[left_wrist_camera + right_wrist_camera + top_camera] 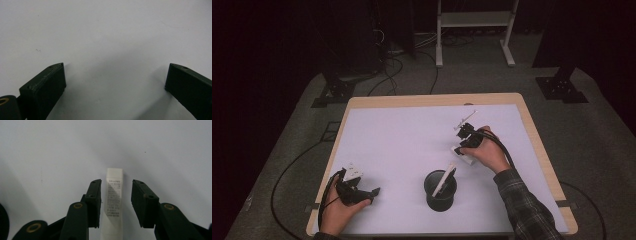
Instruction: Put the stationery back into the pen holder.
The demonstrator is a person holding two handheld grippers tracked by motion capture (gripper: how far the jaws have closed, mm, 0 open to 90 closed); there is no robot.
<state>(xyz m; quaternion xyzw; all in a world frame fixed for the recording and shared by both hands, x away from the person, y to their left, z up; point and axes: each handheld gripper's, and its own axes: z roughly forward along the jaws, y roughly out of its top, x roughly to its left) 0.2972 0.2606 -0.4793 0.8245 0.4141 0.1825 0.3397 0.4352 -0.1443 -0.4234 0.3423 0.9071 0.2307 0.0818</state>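
White labelled stick (114, 202): am judging light, stiff, smooth; am taking mid-length. Right tool (116, 195) straddling it, jaws apart. Left tool (115, 77) open, empty, over bench (402, 145).

Tiny print on one white stick

I see small black print running in rows down the flat face of the white stick (114, 202) that lies on the worktop (50, 150). It sits between the fingers (93, 202) of my right gripper (116, 203). The letters are too small and blurry for me to read. I can read no other words or numbers.
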